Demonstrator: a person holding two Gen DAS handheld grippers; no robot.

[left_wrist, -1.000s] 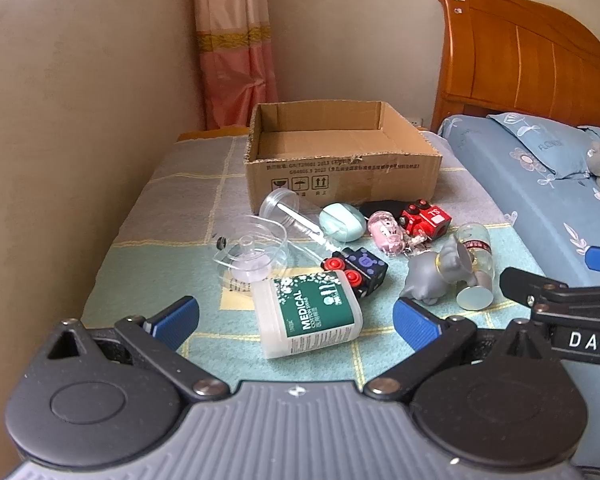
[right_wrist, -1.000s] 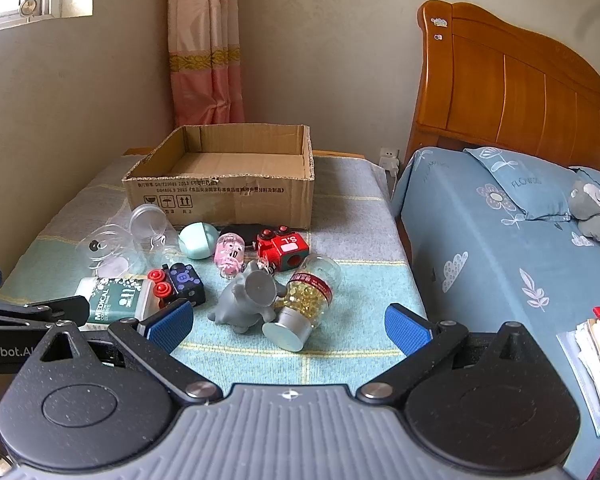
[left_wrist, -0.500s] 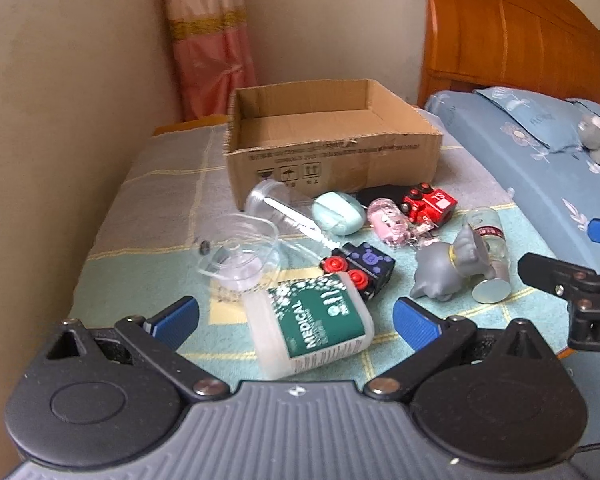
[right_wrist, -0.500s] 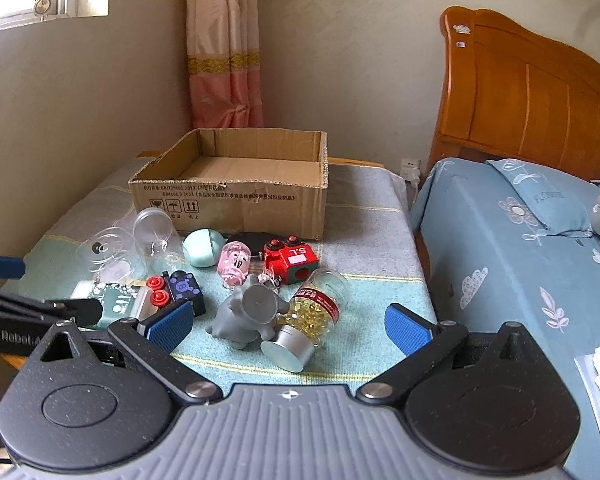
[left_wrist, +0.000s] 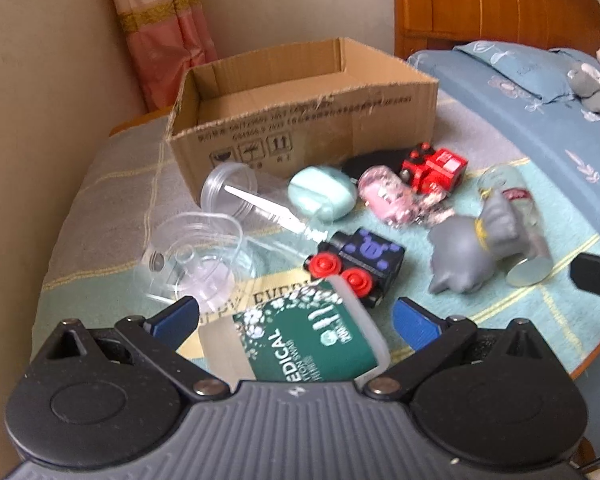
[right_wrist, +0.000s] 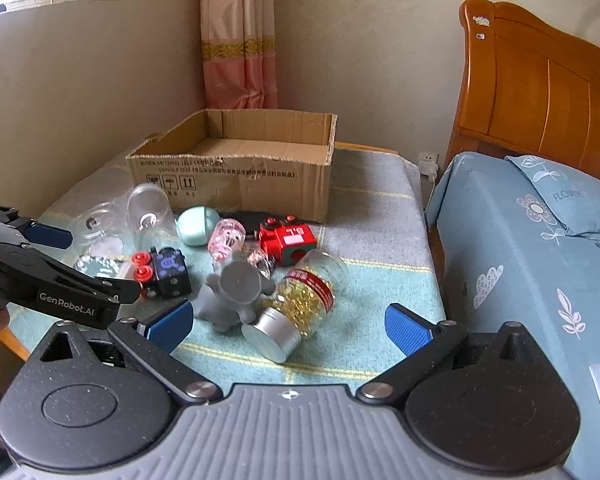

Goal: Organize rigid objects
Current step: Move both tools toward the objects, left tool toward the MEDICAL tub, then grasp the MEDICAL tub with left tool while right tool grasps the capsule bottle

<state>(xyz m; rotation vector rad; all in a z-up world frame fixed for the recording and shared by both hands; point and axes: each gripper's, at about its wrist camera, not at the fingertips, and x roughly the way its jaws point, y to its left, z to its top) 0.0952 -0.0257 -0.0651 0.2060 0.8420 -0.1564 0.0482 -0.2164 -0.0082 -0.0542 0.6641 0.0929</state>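
Over table: left tongs point(left_wrist: 296, 318) wide, straddling medical box point(left_wrist: 312, 340) (untouched); right tongs point(right_wrist: 289, 320) wide, empty.

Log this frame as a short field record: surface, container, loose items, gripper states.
surface: table with checked cloth, beside a bed
container: open cardboard box, nothing visible inside
loose items: medical bottle, black toy block, grey elephant, capsule jar, red toy
left gripper: open, bottle between its fingers
right gripper: open
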